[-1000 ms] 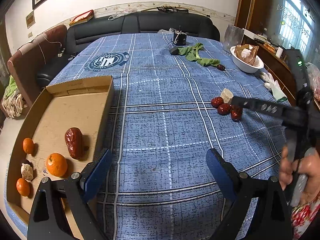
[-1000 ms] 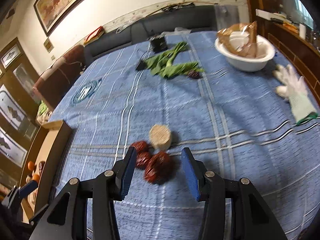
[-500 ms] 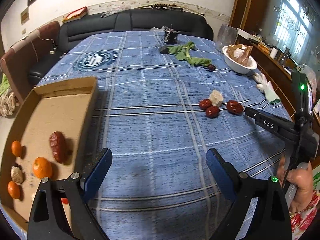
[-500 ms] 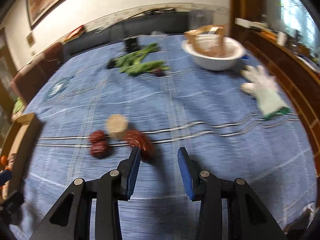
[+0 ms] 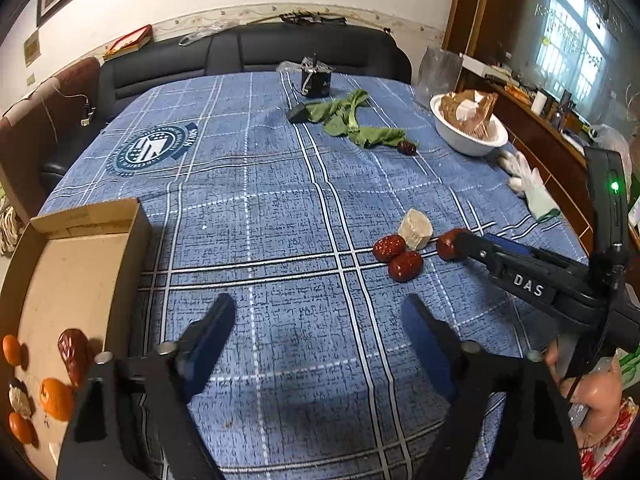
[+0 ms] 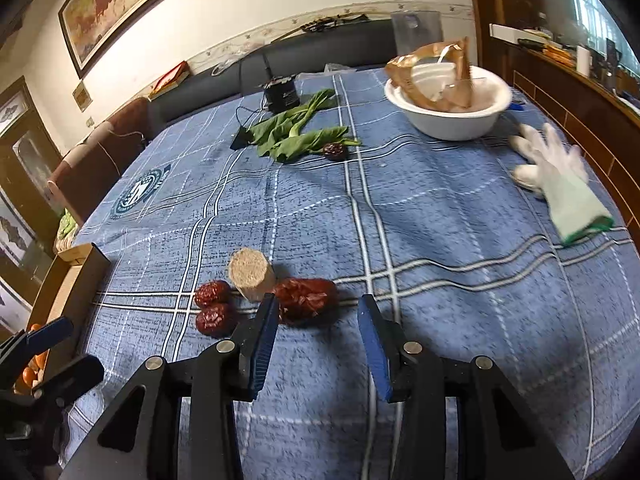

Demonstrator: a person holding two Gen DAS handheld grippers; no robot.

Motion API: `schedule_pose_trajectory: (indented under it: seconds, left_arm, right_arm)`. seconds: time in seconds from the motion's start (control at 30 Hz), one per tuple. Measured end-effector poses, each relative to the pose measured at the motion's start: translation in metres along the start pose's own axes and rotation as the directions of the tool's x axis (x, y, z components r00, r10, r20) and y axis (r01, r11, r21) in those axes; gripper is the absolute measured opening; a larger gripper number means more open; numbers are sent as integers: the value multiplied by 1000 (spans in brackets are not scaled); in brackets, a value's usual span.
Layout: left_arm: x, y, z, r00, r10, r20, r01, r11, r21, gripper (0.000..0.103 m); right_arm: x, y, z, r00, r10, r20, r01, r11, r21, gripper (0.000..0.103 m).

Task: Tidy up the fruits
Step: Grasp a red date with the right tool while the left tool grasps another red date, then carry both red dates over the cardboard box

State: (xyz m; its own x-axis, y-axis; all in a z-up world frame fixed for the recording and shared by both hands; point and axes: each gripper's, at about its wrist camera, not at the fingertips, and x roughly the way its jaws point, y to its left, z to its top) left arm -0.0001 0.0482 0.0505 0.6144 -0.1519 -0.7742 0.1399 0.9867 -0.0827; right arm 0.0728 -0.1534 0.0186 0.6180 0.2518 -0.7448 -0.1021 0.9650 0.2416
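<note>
Your right gripper (image 6: 318, 322) sits low over the blue plaid tablecloth (image 6: 440, 208) with its blue pads parted to a middling gap and nothing between them. Its left pad is right at the large red date (image 6: 306, 300), which lies just ahead of the gap and slightly left of centre, so you would likely need to shift left a touch before closing. The arm's side reads "DAS" in the left wrist view.

Your left gripper (image 5: 320, 322) hangs wide and empty over bare cloth beside the cardboard tray (image 5: 120, 248), probably waiting near the drop point while the right does the picking.

Just beyond the large date, two smaller red dates (image 6: 214, 308) lie touching each other, and a tan cut cylinder (image 6: 250, 274), perhaps a root or stem piece, lies close against the group. It is not clearly a fruit, so judge it apart.

At your left, the tray already holds a dark red date (image 5: 72, 350), three small oranges (image 5: 56, 394) and a pale lump (image 5: 19, 398); it seems to be the collecting place, with the loose dates left to bring over.

Farther out lie a white work glove (image 6: 556, 176) at the right, leafy greens (image 6: 296, 136) with one more dark date (image 6: 335, 151) at their edge, and a white bowl (image 6: 448, 116) holding a torn brown packet. A round printed emblem (image 5: 158, 148) marks the cloth's far left; its lettering is too small to read. A black sofa (image 5: 256, 54) stands behind.
</note>
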Motion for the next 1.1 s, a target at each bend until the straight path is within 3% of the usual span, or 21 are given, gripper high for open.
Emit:
schedule_pose_trajectory:
  seconds: [0.07, 0.2, 0.3, 0.47, 0.6, 0.7, 0.73, 0.8, 1.1]
  left_arm:
    - [7, -2, 0, 1000, -13, -16, 13, 1000, 7, 74]
    - [19, -11, 1, 999, -42, -33, 43, 999, 21, 73]
    - [30, -20, 6, 996, -80, -42, 81, 996, 26, 73]
    - [53, -32, 14, 990, -125, -65, 127, 992, 26, 72]
    - [70, -43, 17, 983, -156, -94, 160, 986, 42, 54]
    - [74, -54, 18, 989, -134, -69, 140, 986, 89, 50]
    - [75, -57, 18, 990, -124, -65, 130, 986, 103, 38]
    - [76, -61, 18, 994, -98, -57, 105, 986, 129, 26]
    - [60, -53, 9, 996, -71, -47, 77, 988, 132, 26]
  right_arm:
    - [5, 2, 1, 1000, 11, 1, -11, 1000, -4, 51]
    - [14, 6, 2, 999, 50, -14, -51, 999, -15, 50]
    - [15, 5, 1, 997, 73, -14, -73, 997, -11, 30]
    - [10, -8, 0, 996, 94, 6, -94, 995, 43, 28]
    - [8, -15, 0, 994, 111, 9, -112, 991, 68, 28]
    - [7, -18, 0, 993, 114, 9, -114, 991, 73, 28]
    - [7, -19, -1, 993, 117, 8, -117, 990, 74, 28]
    - [8, -20, -1, 992, 124, 1, -123, 989, 76, 29]
    - [11, -15, -5, 990, 136, -26, -135, 990, 38, 29]
